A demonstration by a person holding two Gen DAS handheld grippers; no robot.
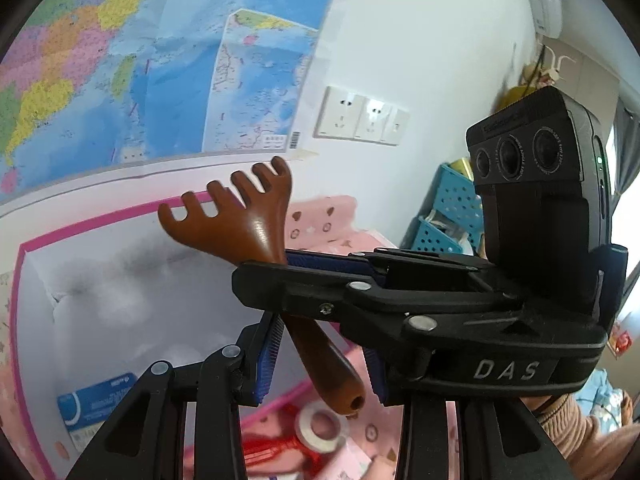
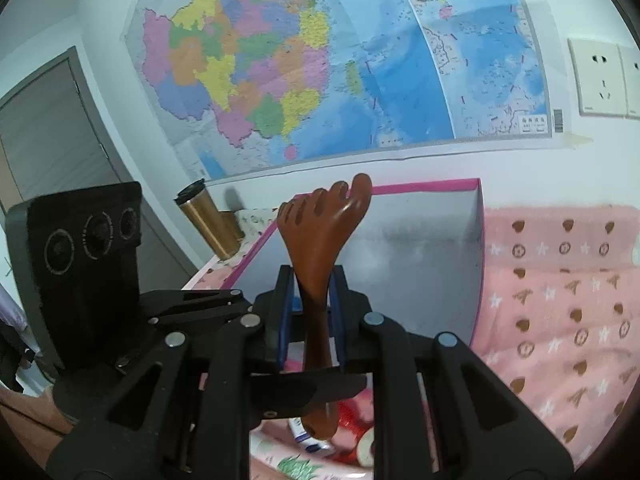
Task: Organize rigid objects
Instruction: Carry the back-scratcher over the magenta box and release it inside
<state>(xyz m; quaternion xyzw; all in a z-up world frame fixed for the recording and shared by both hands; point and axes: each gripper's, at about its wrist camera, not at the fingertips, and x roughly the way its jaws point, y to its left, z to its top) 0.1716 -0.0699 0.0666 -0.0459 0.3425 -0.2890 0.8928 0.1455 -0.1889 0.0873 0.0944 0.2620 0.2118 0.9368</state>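
A brown wooden back scratcher is held in the air between both grippers, above an open pink-edged box with a grey inside, and its clawed head is raised toward the wall map.

In the left wrist view, the blue-padded fingers of the left gripper are seen drawn narrow around the lower handle, though contact of the pads cannot be told for certain. Just above, the handle is crossed by the right gripper, whose fingers are closed on the neck below the head. A roll of white tape is seen below the handle's end, on pink patterned cloth.

In the right wrist view, the scratcher is clamped upright between the right gripper's narrow fingers. A gold tumbler stands to the left, beside the box. Wall sockets are seen at the far right.
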